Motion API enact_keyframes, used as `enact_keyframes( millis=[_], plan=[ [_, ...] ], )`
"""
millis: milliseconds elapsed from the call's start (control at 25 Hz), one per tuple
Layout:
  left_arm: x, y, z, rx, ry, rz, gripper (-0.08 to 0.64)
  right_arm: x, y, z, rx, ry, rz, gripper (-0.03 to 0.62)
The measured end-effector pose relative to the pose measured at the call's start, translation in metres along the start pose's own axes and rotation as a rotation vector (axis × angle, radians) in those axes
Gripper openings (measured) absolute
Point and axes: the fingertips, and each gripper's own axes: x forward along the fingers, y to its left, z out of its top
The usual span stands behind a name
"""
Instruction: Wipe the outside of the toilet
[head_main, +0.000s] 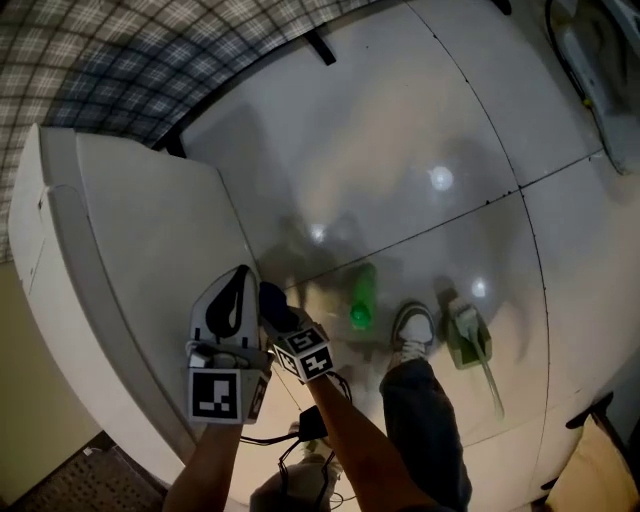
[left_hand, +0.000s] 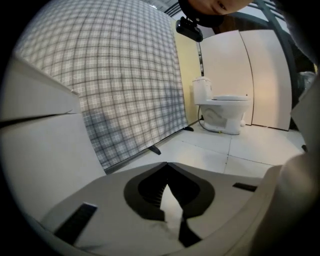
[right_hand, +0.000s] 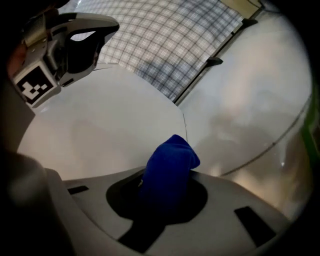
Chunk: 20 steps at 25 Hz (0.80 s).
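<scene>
The white toilet (left_hand: 222, 111) stands far off against a white wall, seen only in the left gripper view. In the head view both grippers hang close together over the floor, beside a white panel. My right gripper (head_main: 285, 318) is shut on a blue cloth (head_main: 275, 303), which sticks up in a bunch between its jaws (right_hand: 170, 161). My left gripper (head_main: 236, 298) is just to the left of it, jaws shut with nothing in them; its jaw tips meet (left_hand: 167, 165) and point toward the toilet.
A white panel or cabinet (head_main: 130, 250) fills the left. A plaid screen (head_main: 130, 60) on black feet runs along the back. On the tiled floor lie a green bottle (head_main: 362, 297) and a green brush (head_main: 468, 340), with the person's shoe (head_main: 413, 335) between them.
</scene>
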Motion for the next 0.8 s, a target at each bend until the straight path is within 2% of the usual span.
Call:
enact_keyframes(
  millis=[120, 240, 400, 640, 800],
  plan=[
    [-0.023, -0.025, -0.003, 0.02, -0.007, -0.058, 0.008, -0.021, 0.018, -0.029, 0.015, -0.014, -0.019, 0.069],
    [-0.049, -0.044, 0.001, 0.051, -0.023, -0.117, 0.008, -0.04, 0.04, -0.033, 0.01, -0.054, -0.039, 0.069],
    [-0.099, -0.063, 0.034, 0.054, -0.078, -0.177, 0.008, -0.086, 0.088, -0.01, -0.02, -0.164, -0.081, 0.069],
    [-0.205, -0.068, 0.125, 0.027, -0.278, -0.253, 0.008, -0.185, 0.179, 0.062, -0.157, -0.428, -0.196, 0.069],
    [-0.275, -0.068, 0.149, 0.025, -0.32, -0.303, 0.008, -0.243, 0.246, 0.086, -0.238, -0.56, -0.26, 0.069]
  ],
)
